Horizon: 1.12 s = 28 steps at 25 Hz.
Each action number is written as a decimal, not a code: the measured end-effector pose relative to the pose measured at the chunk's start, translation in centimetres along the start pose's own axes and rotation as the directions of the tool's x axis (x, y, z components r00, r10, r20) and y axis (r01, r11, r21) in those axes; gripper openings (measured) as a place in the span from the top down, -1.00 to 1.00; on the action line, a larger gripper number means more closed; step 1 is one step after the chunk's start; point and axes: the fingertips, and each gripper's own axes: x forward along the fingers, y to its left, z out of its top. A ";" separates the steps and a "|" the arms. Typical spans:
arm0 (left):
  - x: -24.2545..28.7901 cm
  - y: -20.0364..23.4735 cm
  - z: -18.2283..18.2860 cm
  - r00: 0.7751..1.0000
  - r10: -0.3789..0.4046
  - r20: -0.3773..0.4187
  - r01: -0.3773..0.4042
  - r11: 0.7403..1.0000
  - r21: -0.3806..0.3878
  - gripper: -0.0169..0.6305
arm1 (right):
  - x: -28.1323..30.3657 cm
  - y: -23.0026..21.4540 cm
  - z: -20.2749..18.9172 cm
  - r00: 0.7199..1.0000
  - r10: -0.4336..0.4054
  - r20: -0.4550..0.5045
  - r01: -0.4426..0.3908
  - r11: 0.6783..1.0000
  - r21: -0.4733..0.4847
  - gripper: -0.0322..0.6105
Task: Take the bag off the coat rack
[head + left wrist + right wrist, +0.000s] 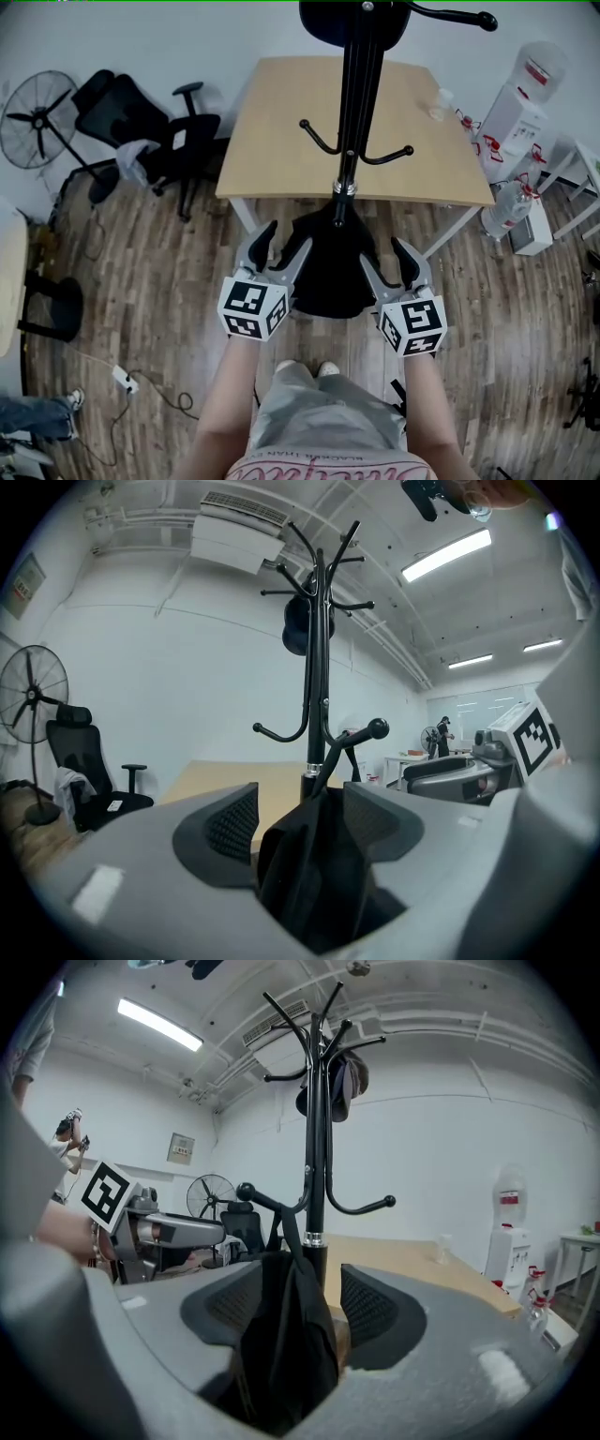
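Two hand-held grippers flank a black bag (328,270) that hangs low on a black coat rack (354,112), on the side of the pole facing the person. The bag's strap (281,1227) loops over a ball-tipped lower hook (364,733).

The left gripper (279,253) stands just left of the pole. Its jaws are spread, with folds of the bag lying between the pads; fabric appears to touch the pad nearer the pole and stand off the other. The right gripper (392,267) stands just right of the pole. Its jaws are likewise spread round the bag, with bare table showing between fabric and the pad farther from the left gripper. Neither pinches yet.

Hazards, as judged:
- A pull outward or downward instead of upward would likely catch the strap on the hook's ball tip.
- That snag could tilt the whole rack toward the person.
- Closing on a loose fold alone could let the limp fabric slide free.

Count:
- One coat rack, one bag, two grippers.
- One dark cap (342,1080) high on the rack.
- One wooden table (281,122) behind the rack.
- One office chair (141,122) and one standing fan (36,117), well left of the rack.
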 end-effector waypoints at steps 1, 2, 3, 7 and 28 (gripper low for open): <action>0.1 0.1 -0.6 1.000 -0.004 -0.013 0.004 1.000 -0.004 0.08 | 0.1 0.0 -0.6 1.000 -0.002 -0.015 0.002 1.000 0.003 0.09; 0.2 0.3 -1.2 1.000 -0.007 -0.026 0.007 1.000 -0.008 0.08 | 0.3 0.1 -1.2 1.000 -0.004 -0.029 0.004 1.000 0.008 0.09; 0.3 0.4 -1.7 0.999 -0.010 -0.039 0.010 1.000 -0.012 0.08 | 0.4 0.1 -1.7 0.999 -0.006 -0.042 0.007 1.000 0.015 0.09; 0.8 0.7 -4.1 0.995 -0.032 -0.096 0.029 0.999 -0.025 0.08 | 1.3 0.4 -4.0 0.995 -0.014 -0.095 0.019 0.999 0.044 0.09; 5.4 1.8 -11.9 0.947 -0.078 -0.312 0.064 0.996 -0.055 0.24 | 5.9 -0.7 -11.1 0.955 -0.025 -0.295 0.056 0.994 0.098 0.09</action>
